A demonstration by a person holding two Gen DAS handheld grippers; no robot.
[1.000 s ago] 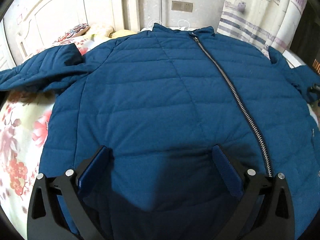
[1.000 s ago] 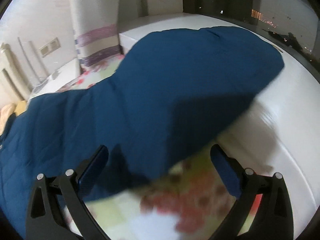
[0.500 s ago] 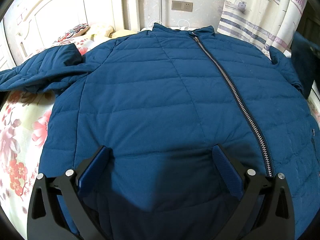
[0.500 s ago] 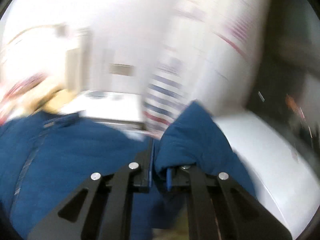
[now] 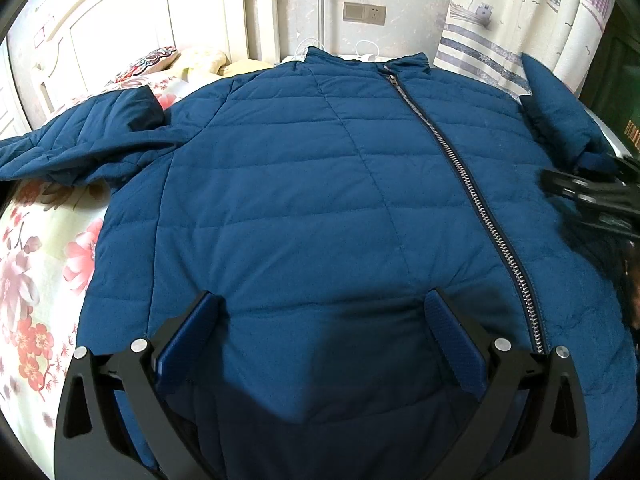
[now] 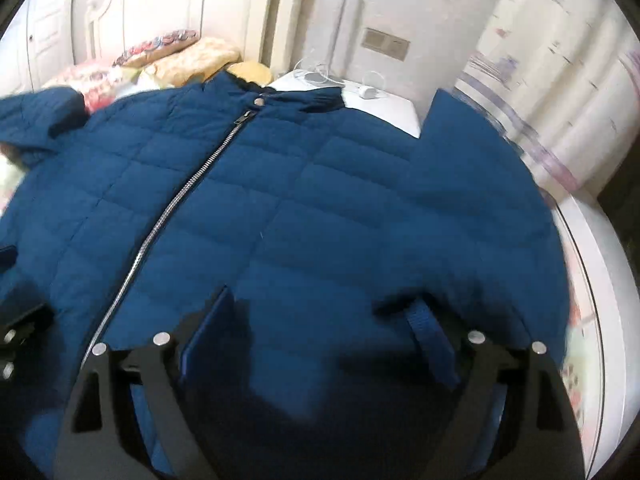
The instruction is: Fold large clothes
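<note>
A blue quilted zip jacket point(image 5: 312, 184) lies front up on the bed, collar at the far end. Its left sleeve point(image 5: 80, 140) is spread out to the left. Its right sleeve point(image 6: 472, 184) lies folded in over the jacket's right side. My left gripper point(image 5: 324, 320) is open and empty, hovering over the jacket's hem. My right gripper point(image 6: 328, 320) is open and empty just above the jacket's lower right part; it also shows in the left wrist view point(image 5: 592, 196) at the right edge.
The floral bedsheet point(image 5: 36, 264) shows at the left. Pillows point(image 6: 188, 54) and a white headboard point(image 5: 132, 20) stand at the far left. A white nightstand point(image 6: 360, 96) with cables sits behind the collar. A striped curtain point(image 5: 512, 28) hangs at the far right.
The right gripper, shut on the right sleeve half a second ago, has carried it over the jacket, let it go and opened. The left gripper has not moved.
</note>
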